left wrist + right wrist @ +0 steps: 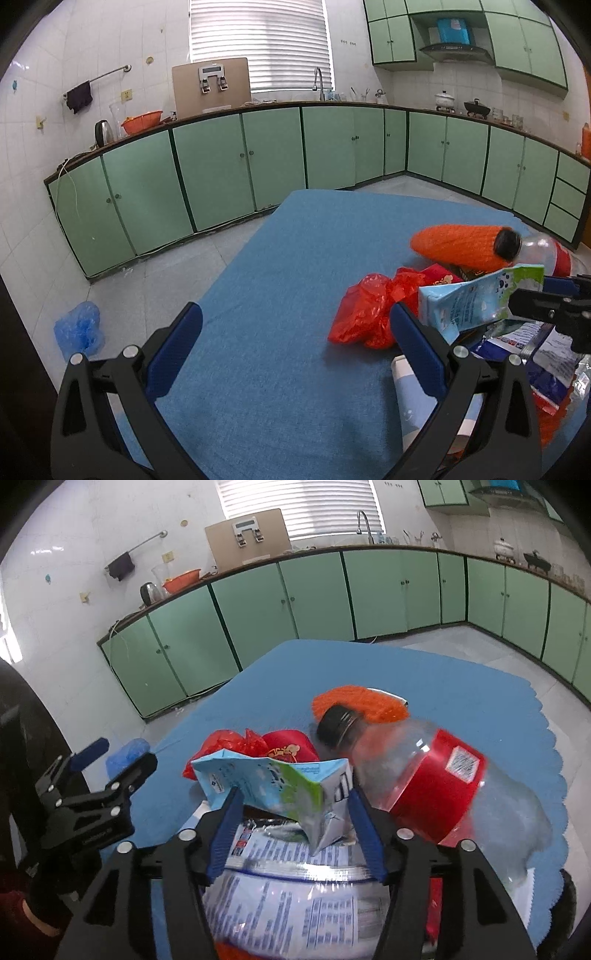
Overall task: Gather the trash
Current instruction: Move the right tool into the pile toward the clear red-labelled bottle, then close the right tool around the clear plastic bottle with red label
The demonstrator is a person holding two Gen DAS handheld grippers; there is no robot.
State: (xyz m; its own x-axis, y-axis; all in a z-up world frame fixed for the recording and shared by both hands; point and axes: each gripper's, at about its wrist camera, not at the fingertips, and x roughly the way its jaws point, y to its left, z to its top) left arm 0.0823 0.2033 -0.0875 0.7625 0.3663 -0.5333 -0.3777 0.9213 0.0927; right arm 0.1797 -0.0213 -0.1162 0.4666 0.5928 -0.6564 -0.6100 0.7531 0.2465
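Carton (273, 786) being lined up by right gripper (291, 825).
Jaws are being held apart, not pinching; carton is lying on the trash pile on the blue table (461, 686). Bottle (436, 775) is crowding the right finger — should be avoided. Left gripper (295, 345) is being held apart, empty.

**Trash items on the blue cloth**

Carton (266, 782): crumpled, light blue, green and white, raised off the cloth and tilted, its lower end between the blue pads.

Bottle (436, 790): clear plastic, red label, black cap. It lies on its side just right of the carton, cap pointing away toward the mesh.

Mesh (458, 243): orange netted sleeve lying flat, touching the bottle's cap end.

Red bag (365, 314): crumpled thin plastic, on the cloth left of the carton.

Red packet (291, 746): gold print, behind the carton, between bag and bottle.

Printed wrapper (288, 893): glossy, white with blue text, lying beneath the carton.
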